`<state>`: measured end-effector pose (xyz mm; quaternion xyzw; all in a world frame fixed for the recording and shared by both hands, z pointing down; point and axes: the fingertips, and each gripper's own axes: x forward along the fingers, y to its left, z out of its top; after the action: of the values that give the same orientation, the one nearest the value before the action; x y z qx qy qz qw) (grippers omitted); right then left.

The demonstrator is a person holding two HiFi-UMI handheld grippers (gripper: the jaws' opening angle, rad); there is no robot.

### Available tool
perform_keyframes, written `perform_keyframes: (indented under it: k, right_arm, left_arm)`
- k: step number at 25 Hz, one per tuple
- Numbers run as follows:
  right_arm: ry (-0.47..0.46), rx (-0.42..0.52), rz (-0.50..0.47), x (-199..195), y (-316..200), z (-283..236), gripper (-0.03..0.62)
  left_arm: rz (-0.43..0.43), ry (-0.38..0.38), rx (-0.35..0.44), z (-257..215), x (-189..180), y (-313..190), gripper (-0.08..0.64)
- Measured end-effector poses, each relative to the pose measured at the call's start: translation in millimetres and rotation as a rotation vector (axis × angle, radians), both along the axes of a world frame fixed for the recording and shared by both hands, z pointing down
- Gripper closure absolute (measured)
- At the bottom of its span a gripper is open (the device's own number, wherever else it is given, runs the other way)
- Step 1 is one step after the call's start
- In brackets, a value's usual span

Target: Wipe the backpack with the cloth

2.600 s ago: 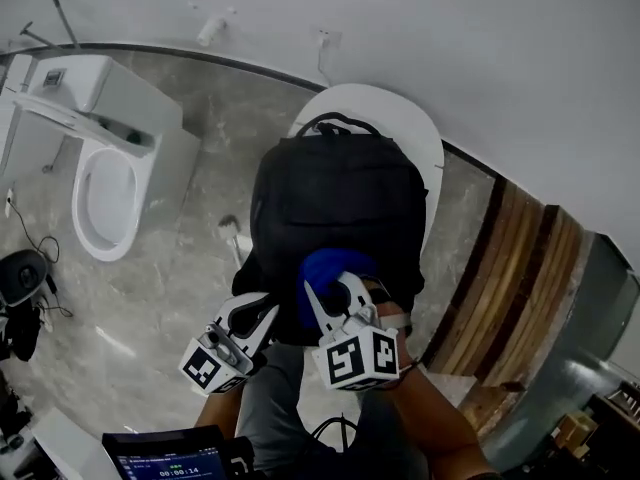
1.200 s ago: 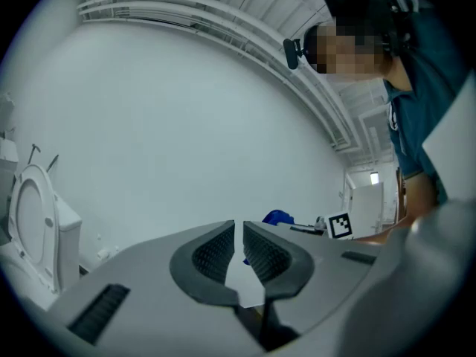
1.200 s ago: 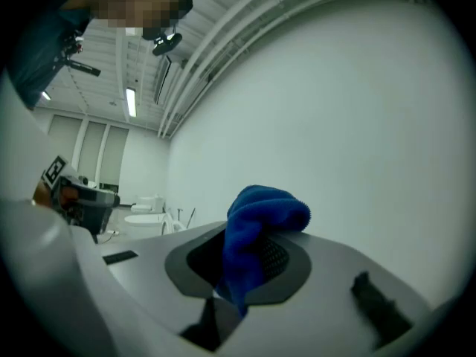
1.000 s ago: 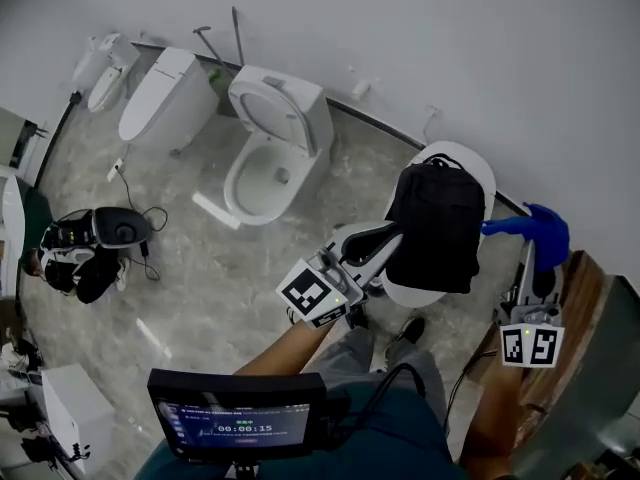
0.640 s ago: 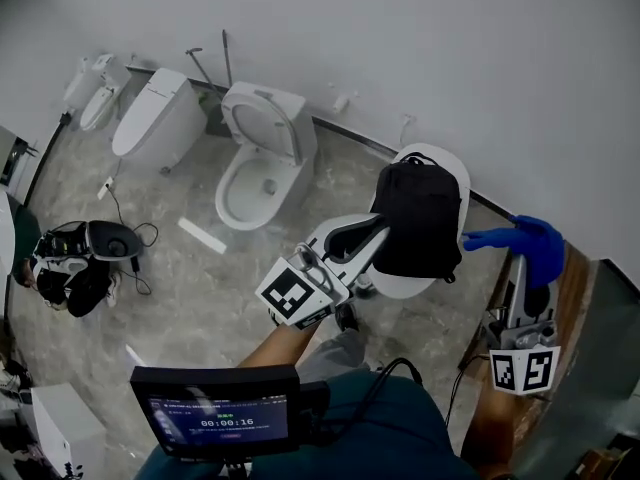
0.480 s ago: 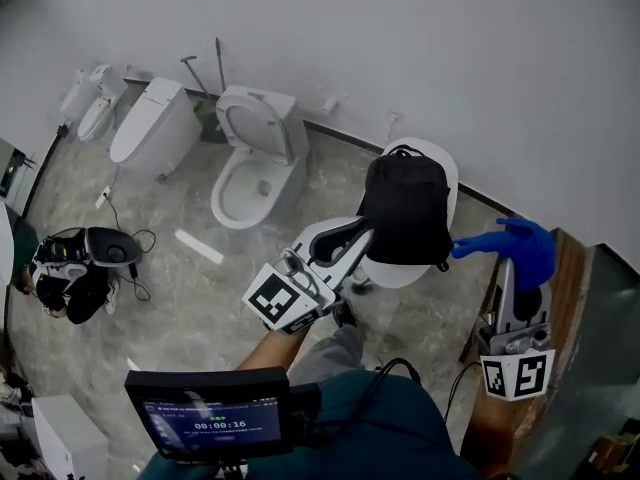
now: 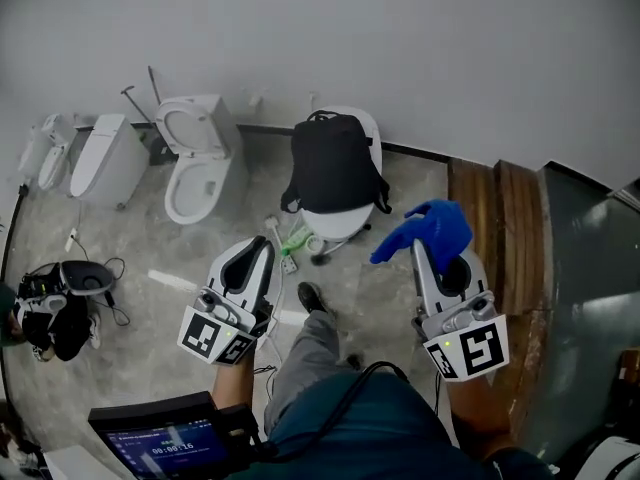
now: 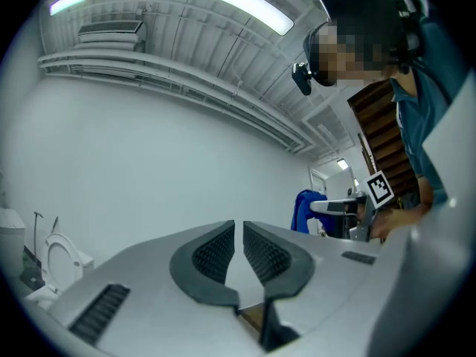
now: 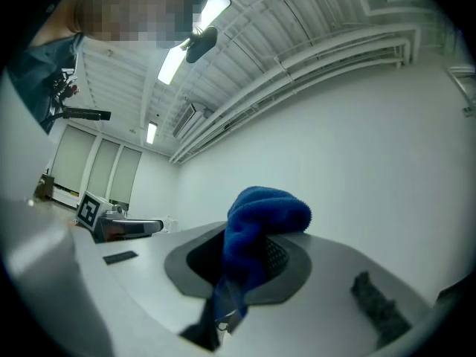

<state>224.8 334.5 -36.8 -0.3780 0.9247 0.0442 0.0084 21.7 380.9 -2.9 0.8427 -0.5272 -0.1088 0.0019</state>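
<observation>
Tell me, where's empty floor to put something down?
Bare grey marble floor lies between the black backpack and the brown wooden boards. It's crowded below the backpack: small green and white clutter.

**Place:** a bare indoor room fitted out with sanitary ware. Whether it is a showroom or a test space cannot be told.

**Evidence:**
- Several toilets [image 7: 195, 163] are lined along a plain white wall [image 7: 400, 48] on a grey marbled floor [image 7: 130, 248].
- One lidded toilet [image 7: 338, 224] is topped by a backpack [image 7: 332, 168].
- Cables [image 7: 108, 268] and gear [image 7: 55, 298] are left loose on the floor.
- Wooden boards [image 7: 495, 218] are laid at the right.
- Strip lights [image 8: 227, 2] are mounted on a ribbed ceiling [image 8: 186, 47].
</observation>
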Motion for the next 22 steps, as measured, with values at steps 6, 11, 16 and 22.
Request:
perform_keyframes:
  k: [6, 11, 16, 22]
  right_arm:
    - [0.005, 0.012, -0.006, 11.3, 91.5, -37.2, 0.543]
    - [-0.023, -0.021, -0.001, 17.2, 96.6, -15.3, 0.543]
    - [-0.017, -0.021, 0.040, -2.8, 183.0, -31.2, 0.543]
    - [-0.113, -0.082, 0.101, -12.6, 255.1, -52.9, 0.543]
  left_arm:
    - [-0.033, -0.052, 0.004, -46.2, 4.7, 97.3, 0.517]
    - [-0.060, -0.206, -0.007, -39.9, 7.4, 98.5, 0.518]
    - [-0.007, -0.265, -0.005, -58.6, -11.0, 179.4, 0.517]
    - [0.092, -0.275, -0.020, -58.5, -26.6, 250.1, 0.518]
